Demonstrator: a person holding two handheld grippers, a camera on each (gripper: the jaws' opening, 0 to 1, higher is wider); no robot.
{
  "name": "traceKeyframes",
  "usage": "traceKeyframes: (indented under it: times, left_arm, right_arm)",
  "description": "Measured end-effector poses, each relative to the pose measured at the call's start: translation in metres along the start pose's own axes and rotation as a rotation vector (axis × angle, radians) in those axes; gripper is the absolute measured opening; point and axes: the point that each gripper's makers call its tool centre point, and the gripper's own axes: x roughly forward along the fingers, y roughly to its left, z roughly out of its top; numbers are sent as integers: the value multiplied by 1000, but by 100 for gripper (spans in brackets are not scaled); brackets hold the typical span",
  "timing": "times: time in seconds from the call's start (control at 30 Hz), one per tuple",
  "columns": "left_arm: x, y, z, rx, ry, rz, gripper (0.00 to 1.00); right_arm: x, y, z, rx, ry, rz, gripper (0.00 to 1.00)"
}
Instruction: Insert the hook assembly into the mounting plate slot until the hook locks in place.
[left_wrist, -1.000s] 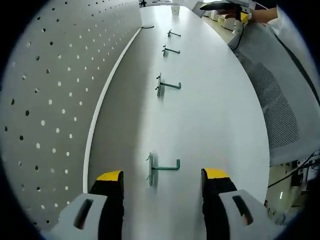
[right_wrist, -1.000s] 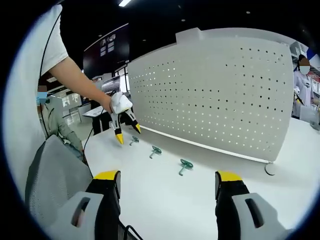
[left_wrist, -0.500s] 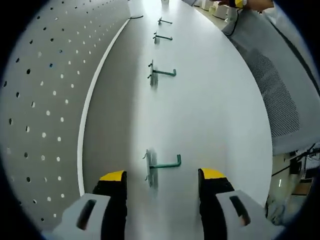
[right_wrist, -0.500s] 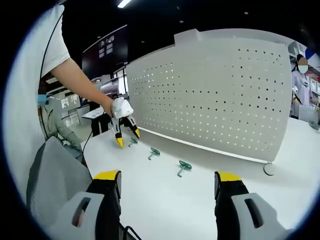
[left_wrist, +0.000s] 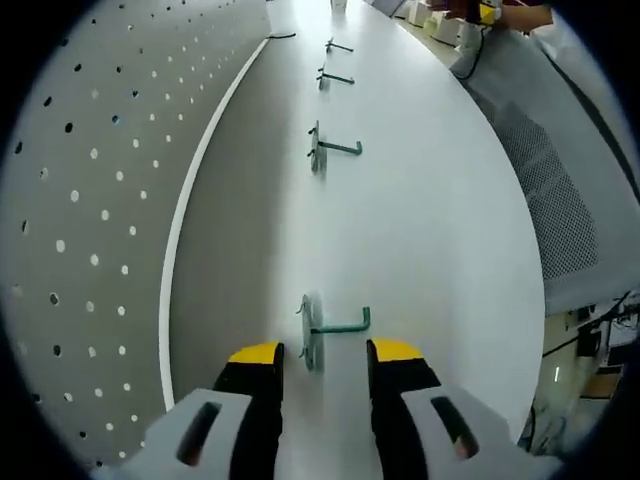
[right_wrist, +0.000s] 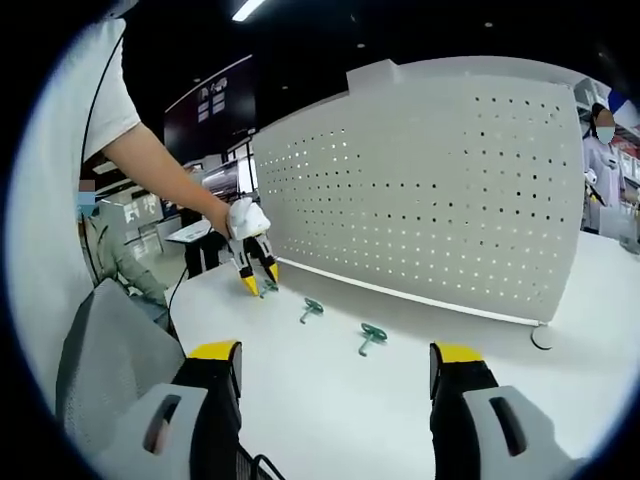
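A green hook (left_wrist: 330, 328) on a small back plate lies on the white table (left_wrist: 430, 230), right at the yellow tips of my left gripper (left_wrist: 325, 352). The jaws stand one on each side of it, still apart. Three more green hooks (left_wrist: 330, 150) lie in a row farther along, beside the white pegboard (left_wrist: 90, 200). In the right gripper view, a gloved hand holds my left gripper (right_wrist: 260, 280) low over the far-left hook, with two other hooks (right_wrist: 371, 336) nearer. My right gripper (right_wrist: 335, 352) is open and holds nothing, well back from the pegboard (right_wrist: 430, 200).
A grey mesh chair (left_wrist: 560, 200) stands along the table's open edge and also shows close on the left in the right gripper view (right_wrist: 110, 340). A small round object (right_wrist: 543, 337) lies by the pegboard's end. A person (right_wrist: 603, 150) stands behind at the right.
My left gripper has moved forward to the nearest hook and its jaws have narrowed around it. The right gripper has stayed open and nearly still.
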Motion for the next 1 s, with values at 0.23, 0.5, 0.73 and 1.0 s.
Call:
traceKeyframes:
  times: [0.23,0.5,0.73,1.0]
  left_arm:
    - [0,2,0,-32,-9,15,27]
    - [-1,4,1,-42,-5,30,17]
    - [-1,8,0,-80,0,54,11]
    - [-1,11,0,-87,12,82,5]
  right_arm:
    - [0,2,0,-1,1,7,75]
    - [-1,2,1,2,-3,9,74]
    - [-1,4,2,5,-10,17,73]
    - [-2,5,4,17,-25,29,72]
